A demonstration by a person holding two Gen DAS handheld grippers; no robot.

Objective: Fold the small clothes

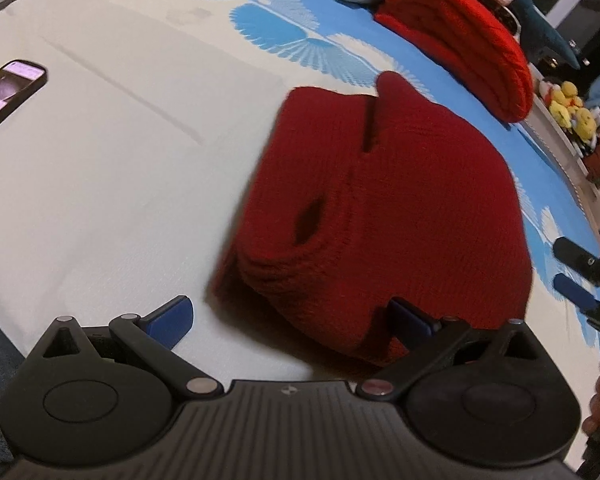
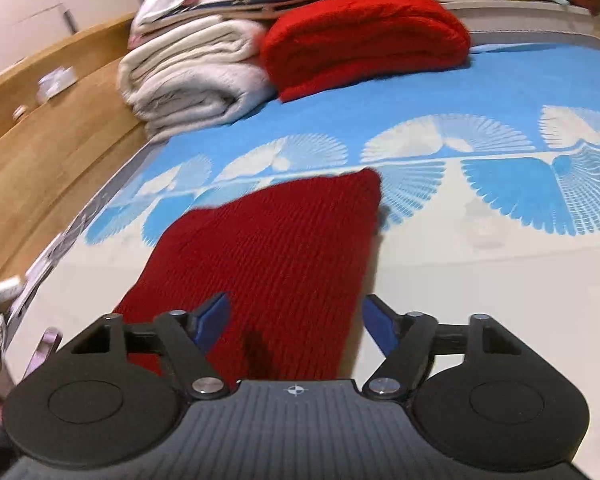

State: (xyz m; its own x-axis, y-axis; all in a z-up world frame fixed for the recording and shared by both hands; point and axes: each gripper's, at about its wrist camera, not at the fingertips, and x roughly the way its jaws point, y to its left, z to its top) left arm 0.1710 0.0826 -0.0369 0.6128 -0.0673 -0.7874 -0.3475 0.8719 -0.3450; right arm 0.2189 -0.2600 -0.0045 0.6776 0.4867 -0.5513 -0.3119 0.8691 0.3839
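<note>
A dark red knitted garment [image 1: 388,216] lies folded on the bed; it also shows in the right wrist view [image 2: 268,256]. My left gripper [image 1: 292,316] is open at its near edge, the left finger on the bare sheet and the right finger against the knit. My right gripper [image 2: 296,316] is open just over the garment's near end, holding nothing. Its blue fingertips [image 1: 576,292] show at the right edge of the left wrist view, beside the garment.
A folded bright red knit [image 2: 364,36] and folded white blankets [image 2: 192,76] lie at the bed's far end. A phone [image 1: 8,92] lies on the sheet at left. A wooden bed frame [image 2: 40,152] runs along the left. Plush toys [image 1: 572,108] sit on a shelf.
</note>
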